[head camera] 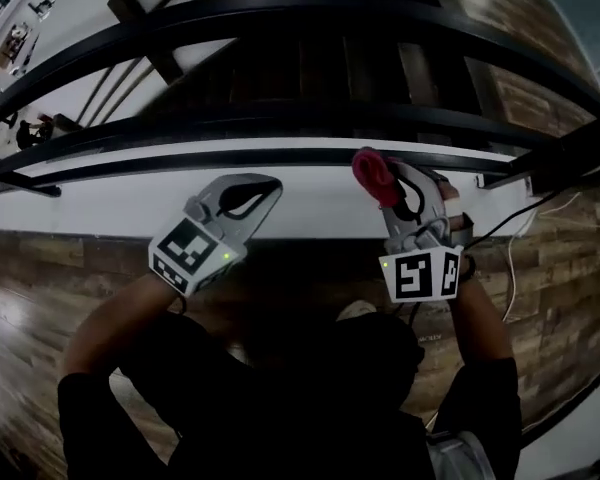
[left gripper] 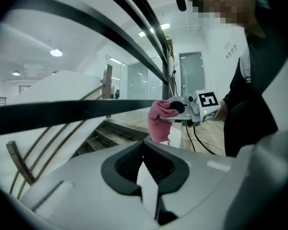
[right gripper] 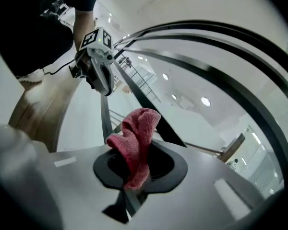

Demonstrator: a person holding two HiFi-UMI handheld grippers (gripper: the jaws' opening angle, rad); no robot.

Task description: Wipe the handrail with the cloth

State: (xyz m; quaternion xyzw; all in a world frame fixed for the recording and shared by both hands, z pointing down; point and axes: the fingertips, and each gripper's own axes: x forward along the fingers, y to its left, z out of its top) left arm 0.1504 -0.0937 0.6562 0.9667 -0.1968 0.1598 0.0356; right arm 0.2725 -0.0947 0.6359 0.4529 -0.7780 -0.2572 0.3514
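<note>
Forward, side by side at the handrail [head camera: 280,10]: right tool [head camera: 392,173] tight around cloth [head camera: 372,173], left tool [head camera: 265,186] apparently closed.

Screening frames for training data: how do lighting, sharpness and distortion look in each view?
Head view: dim, fisheye bows the handrail. Left gripper view: bright backlight, handrail silhouetted, foreground soft. Right gripper view: cloth sharp, ceiling lamps blown white, corners vignetted.

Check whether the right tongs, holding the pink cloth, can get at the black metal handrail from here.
Probably yes. The right tongs, shut on the pink cloth, sit right by the black metal handrail, nothing between; the left tongs stand aside.
</note>
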